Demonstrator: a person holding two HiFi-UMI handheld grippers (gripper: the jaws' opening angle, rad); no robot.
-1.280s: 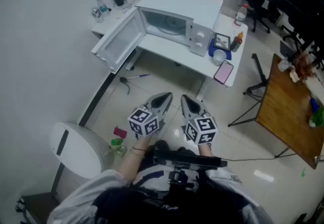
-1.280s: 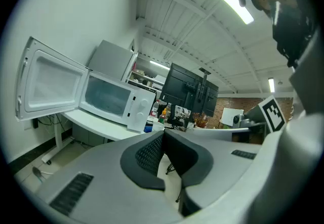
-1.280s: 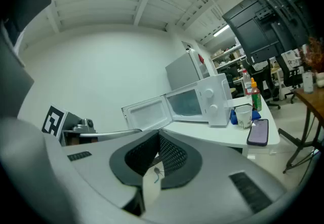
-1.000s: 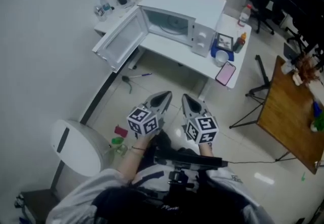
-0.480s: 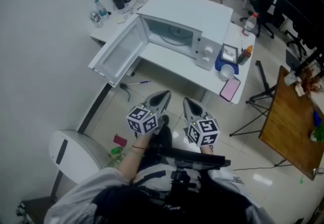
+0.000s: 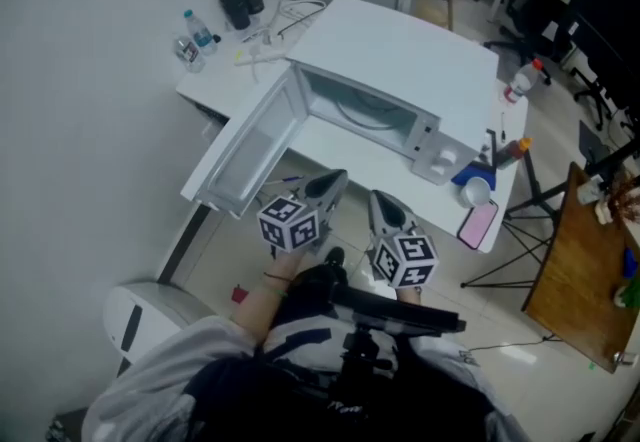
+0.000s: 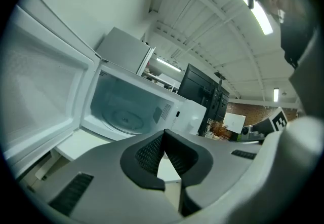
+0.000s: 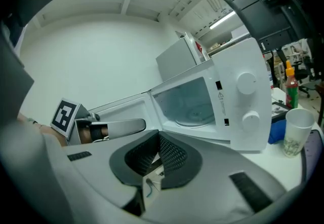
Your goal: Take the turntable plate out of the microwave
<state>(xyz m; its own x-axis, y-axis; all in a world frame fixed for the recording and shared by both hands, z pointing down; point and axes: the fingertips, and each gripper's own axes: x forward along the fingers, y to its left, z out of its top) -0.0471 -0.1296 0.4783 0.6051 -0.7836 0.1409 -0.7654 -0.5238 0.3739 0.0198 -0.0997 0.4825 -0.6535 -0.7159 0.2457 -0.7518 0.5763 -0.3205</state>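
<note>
desk [image 6: 345, 156]: paper cup [image 6: 477, 192]; pink phone [image 6: 478, 224]; water bottle [image 6: 197, 29] | wooden table [image 6: 585, 270]

The microwave [image 6: 400, 50] mouth [image 6: 365, 115] gapes wide, with a bare strip of table [image 6: 340, 155] before it giving a straight way in. The open door [image 6: 248, 150] walls off eight o'clock of the mouth. At four o'clock the panel [image 6: 435, 152], a cup [image 6: 477, 192] and a bottle [image 6: 512, 150] crowd in. The left gripper [image 6: 335, 180] and right gripper [image 6: 380, 198], jaws together, hang at six o'clock.

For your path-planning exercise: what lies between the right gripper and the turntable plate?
Only bare table and the microwave's open front, as the head view shows.
</note>
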